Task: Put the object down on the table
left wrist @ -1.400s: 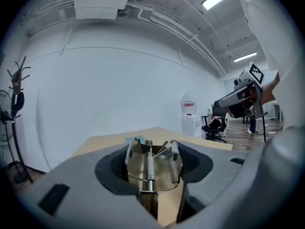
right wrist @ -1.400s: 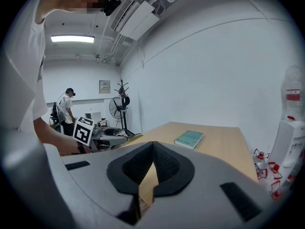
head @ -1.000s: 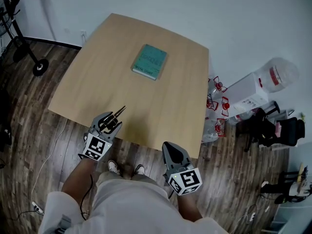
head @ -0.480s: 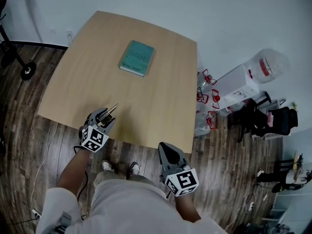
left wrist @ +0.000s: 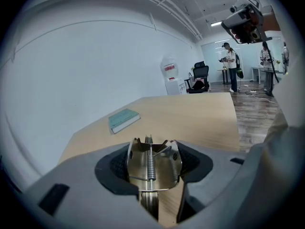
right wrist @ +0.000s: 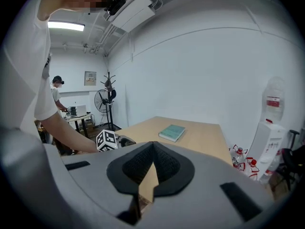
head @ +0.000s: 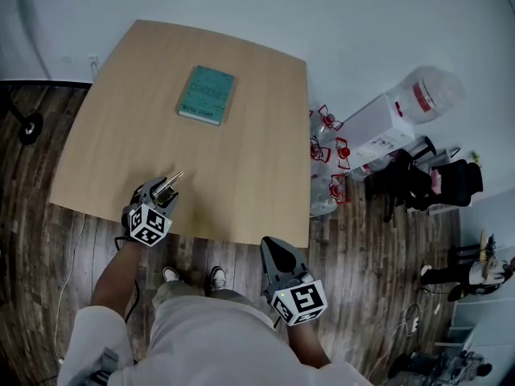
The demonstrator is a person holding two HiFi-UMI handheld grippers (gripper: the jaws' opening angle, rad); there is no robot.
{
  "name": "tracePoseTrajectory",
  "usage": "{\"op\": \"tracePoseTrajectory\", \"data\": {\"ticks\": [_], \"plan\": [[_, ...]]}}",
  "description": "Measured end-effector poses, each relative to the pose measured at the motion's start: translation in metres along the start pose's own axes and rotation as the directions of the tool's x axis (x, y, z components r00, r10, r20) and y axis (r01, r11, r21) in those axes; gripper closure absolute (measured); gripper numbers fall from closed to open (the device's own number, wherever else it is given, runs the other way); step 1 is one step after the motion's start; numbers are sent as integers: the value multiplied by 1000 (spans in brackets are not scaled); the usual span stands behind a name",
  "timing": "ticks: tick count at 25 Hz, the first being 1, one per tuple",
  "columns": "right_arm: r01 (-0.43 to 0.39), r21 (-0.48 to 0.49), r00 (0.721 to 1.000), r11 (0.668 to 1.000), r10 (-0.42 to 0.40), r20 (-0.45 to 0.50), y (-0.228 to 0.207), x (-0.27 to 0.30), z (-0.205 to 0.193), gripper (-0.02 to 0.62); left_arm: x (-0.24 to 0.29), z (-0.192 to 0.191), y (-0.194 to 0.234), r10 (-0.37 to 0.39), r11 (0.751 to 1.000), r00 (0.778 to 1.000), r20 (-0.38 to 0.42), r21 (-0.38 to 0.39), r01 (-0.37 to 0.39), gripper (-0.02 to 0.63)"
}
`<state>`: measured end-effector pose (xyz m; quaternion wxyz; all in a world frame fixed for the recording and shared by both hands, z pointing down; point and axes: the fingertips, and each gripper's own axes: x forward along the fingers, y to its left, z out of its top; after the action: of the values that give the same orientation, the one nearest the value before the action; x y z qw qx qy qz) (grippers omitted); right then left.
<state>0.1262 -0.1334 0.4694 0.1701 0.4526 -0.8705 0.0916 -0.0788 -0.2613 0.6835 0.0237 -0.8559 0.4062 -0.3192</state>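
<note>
Lower left, the left gripper (head: 161,191) grasps a metal spring clamp (left wrist: 151,162) over the table (head: 257,135); the right gripper (head: 272,244), lower centre, is clenched empty.

Book (head: 206,95) on table (head: 257,163), far side; bottles (head: 341,149) apparently right.

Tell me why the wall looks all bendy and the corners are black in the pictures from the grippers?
Left gripper view: the wide lens bows the wall and table edge, blackens the corners, and the held metal clip glints. Right gripper view: same bending; the strip light glows blown-out white. Head view: sharp and evenly lit, no strong shadows.
</note>
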Motion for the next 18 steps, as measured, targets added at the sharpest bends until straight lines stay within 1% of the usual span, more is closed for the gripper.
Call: {"op": "tracePoseTrajectory", "data": {"ticks": [4,10,14,18], "plan": [[14,8,1000,1000,-14,-9,-2,-1,-3,598,13,-6,0,-14,999,999,-40,35,16,383],[43,14,999,999,-43,-25,-7,-3,-6,598,36,-17,6,-26,998,996,-85,49,30,383],[62,19,997,998,-62,-35,-8,-7,-9,597,46,-26,6,-40,995,991,-128,80,51,383],[75,27,996,997,-74,-46,-9,-9,-13,598,54,-33,8,-50,996,987,-150,72,61,387]]}}
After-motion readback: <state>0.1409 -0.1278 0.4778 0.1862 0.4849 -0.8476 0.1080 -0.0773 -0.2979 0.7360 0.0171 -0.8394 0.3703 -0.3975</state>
